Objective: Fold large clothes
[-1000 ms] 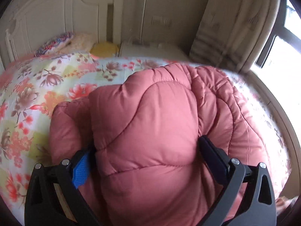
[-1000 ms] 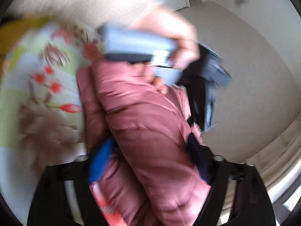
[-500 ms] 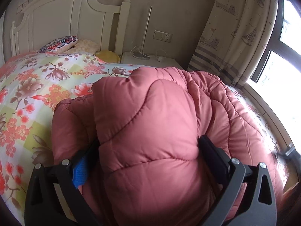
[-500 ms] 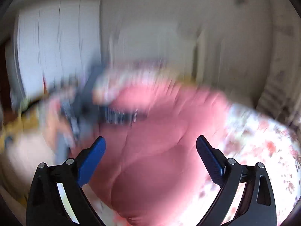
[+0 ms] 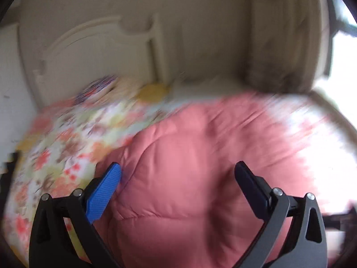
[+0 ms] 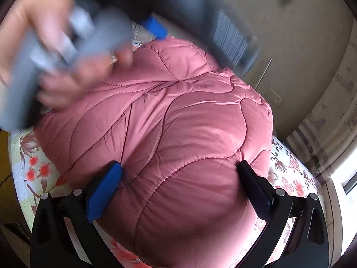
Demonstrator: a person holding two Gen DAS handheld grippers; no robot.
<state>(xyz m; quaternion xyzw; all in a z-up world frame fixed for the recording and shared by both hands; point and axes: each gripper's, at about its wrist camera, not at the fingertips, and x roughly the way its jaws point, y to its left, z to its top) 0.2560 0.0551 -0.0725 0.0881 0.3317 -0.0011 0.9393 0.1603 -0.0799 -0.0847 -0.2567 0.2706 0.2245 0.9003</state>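
Left wrist view: nothing here can be read — the whole picture is smeared and no label or lettering shows. The left gripper point(image 5: 177, 172) has its jaws spread wide, one blue pad point(image 5: 104, 192) on the left and a dark one on the right, with the pink quilted coat point(image 5: 189, 174) lying beneath and beyond them; neither pad presses into it, so it holds nothing. The coat sits bundled on the floral bedspread point(image 5: 55, 156), which runs up to a cream headboard point(image 5: 89, 51). Near the headboard lie a patterned pillow point(image 5: 98, 87) and a yellow cushion point(image 5: 151, 91). A curtain point(image 5: 281, 35) hangs at the upper right beside a bright window point(image 5: 341, 67).

Right wrist view: no brand or writing is legible here either. The right gripper point(image 6: 179, 173) stands as wide as it goes, its blue and dark pads flanking the coat's point(image 6: 178, 122) bulging near end; whether they touch the fabric cannot be told, and they do not pinch it. The coat is a puffy mound with curved stitching, resting on the bedspread point(image 6: 290, 174). At the upper left, blurred and close, the person's hand point(image 6: 51, 51) grips the grey handle of the other gripper — it blocks much of the far side. A wall socket point(image 6: 275, 97) sits on the wall to the right, above a striped curtain point(image 6: 323, 134).
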